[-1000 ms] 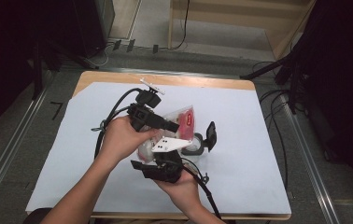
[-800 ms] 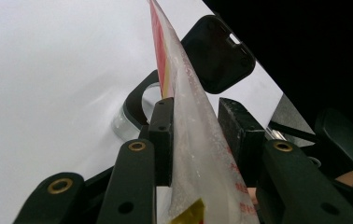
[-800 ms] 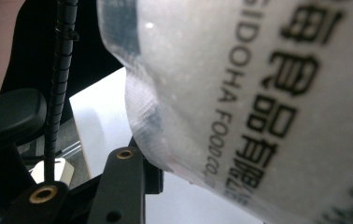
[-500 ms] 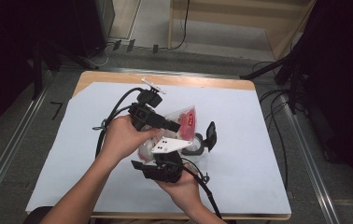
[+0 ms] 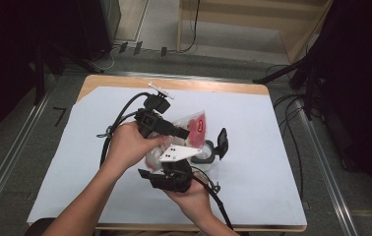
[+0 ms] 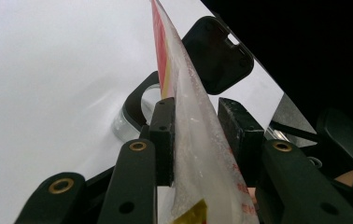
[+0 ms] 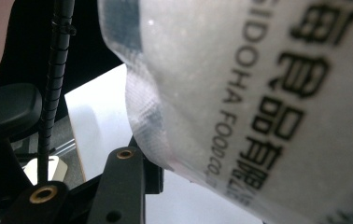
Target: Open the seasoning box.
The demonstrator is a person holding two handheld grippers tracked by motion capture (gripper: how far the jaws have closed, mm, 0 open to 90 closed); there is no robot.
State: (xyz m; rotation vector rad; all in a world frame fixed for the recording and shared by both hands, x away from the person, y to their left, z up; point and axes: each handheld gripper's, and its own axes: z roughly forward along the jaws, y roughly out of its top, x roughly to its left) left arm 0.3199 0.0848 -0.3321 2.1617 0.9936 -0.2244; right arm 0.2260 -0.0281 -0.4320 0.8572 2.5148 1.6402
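Both grippers grip one clear food pouch (image 5: 190, 129): left gripper (image 6: 198, 135) pinching its edge, right gripper (image 5: 174, 172) clamped underneath, above the white table cover (image 5: 272, 162).

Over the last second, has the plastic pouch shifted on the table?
No. In the high view the plastic pouch keeps its spot beside the black lid and against the table's far edge.
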